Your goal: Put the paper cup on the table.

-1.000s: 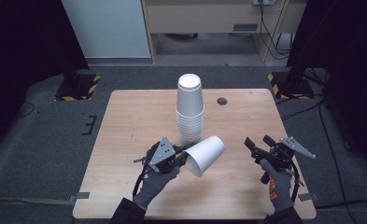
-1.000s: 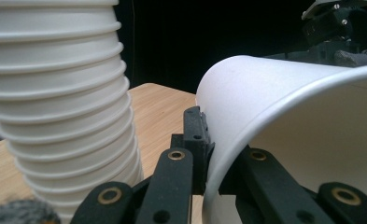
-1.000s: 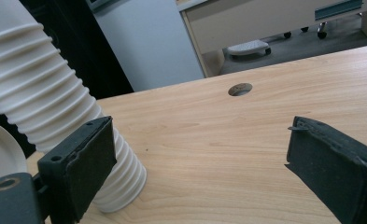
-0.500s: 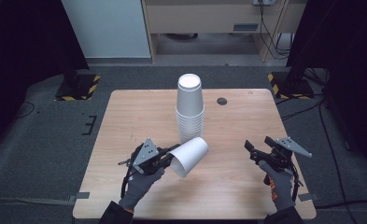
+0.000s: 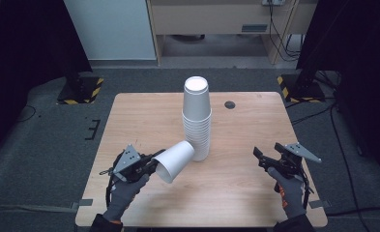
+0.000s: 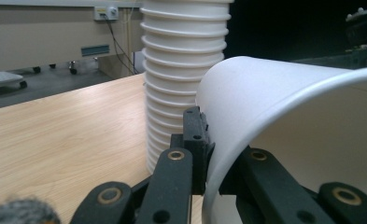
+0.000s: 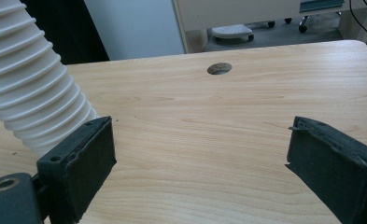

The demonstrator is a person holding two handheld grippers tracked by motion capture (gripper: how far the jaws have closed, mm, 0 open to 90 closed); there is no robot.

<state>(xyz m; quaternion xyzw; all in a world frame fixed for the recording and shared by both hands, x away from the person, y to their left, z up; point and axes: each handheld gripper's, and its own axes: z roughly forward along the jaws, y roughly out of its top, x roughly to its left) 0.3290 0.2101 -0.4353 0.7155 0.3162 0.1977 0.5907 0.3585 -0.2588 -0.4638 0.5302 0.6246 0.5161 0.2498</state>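
We have a single white paper cup clamped by its rim in our left hand-held gripper: one jaw sits inside the mouth, the other outside against the wall. The cup is plain and smooth and lies tipped on its side, its open mouth toward the left hand-held gripper and its closed base pointing away from it. In the left gripper view the cup bulges over the jaws, its rim pinched between them.

Against the frame a second ago, our left hand-held gripper and its cup have drawn back toward us and leftward, so the cup now sits lower and nearer the tabletop.

Just beyond the cup's base stands a tall stack of cups, upside down and ribbed with rims; whether the two touch we cannot tell. Our right hand-held gripper hovers well apart with its jaws spread and nothing between them. Ahead of it lie the stack and a round hole in the tabletop.
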